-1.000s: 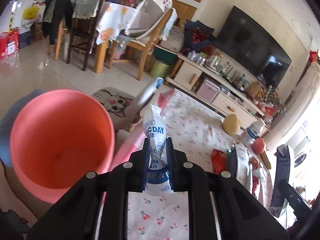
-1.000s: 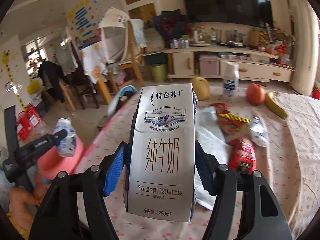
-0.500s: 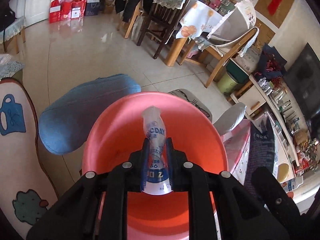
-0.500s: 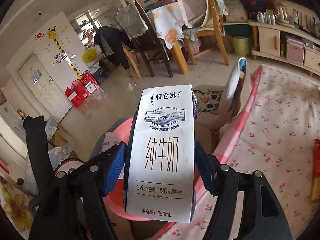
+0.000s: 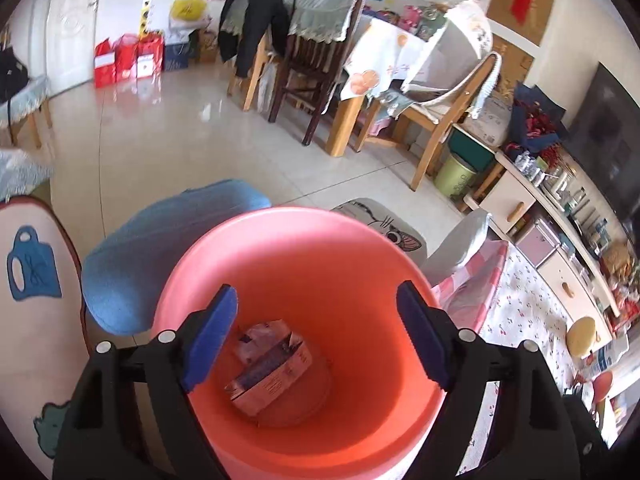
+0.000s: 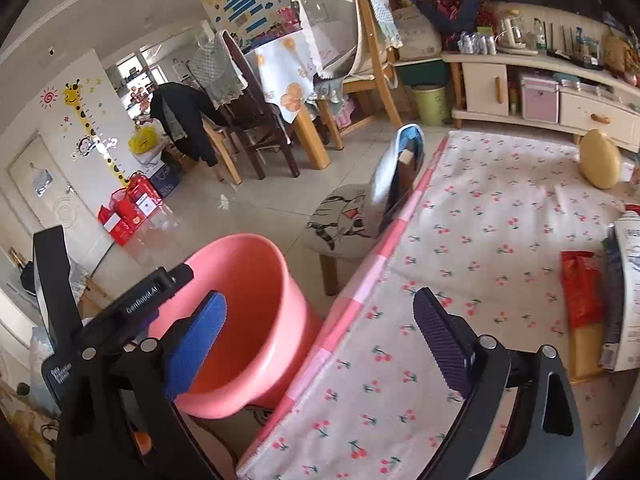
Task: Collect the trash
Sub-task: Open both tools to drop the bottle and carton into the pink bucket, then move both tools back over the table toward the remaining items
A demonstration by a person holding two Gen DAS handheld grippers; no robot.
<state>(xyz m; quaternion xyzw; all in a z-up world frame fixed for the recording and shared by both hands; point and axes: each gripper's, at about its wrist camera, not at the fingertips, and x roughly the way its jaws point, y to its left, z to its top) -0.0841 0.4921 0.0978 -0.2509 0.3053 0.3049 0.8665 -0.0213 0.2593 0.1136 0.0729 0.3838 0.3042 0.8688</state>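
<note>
While both hang wide apart and hold nothing, the left claw (image 5: pixel 316 334) sits over the mouth of the pink bucket (image 5: pixel 304 264), its blue pads (image 5: pixel 210 334) inside the rim. At the bucket's bottom lies a carton (image 5: pixel 270 364). The right claw (image 6: pixel 320 340) hovers over the counter (image 6: pixel 472 240) edge, bucket (image 6: pixel 240 304) beside its left pad. Red wrappers (image 6: pixel 580 288) lie on the cloth to the right.
</note>
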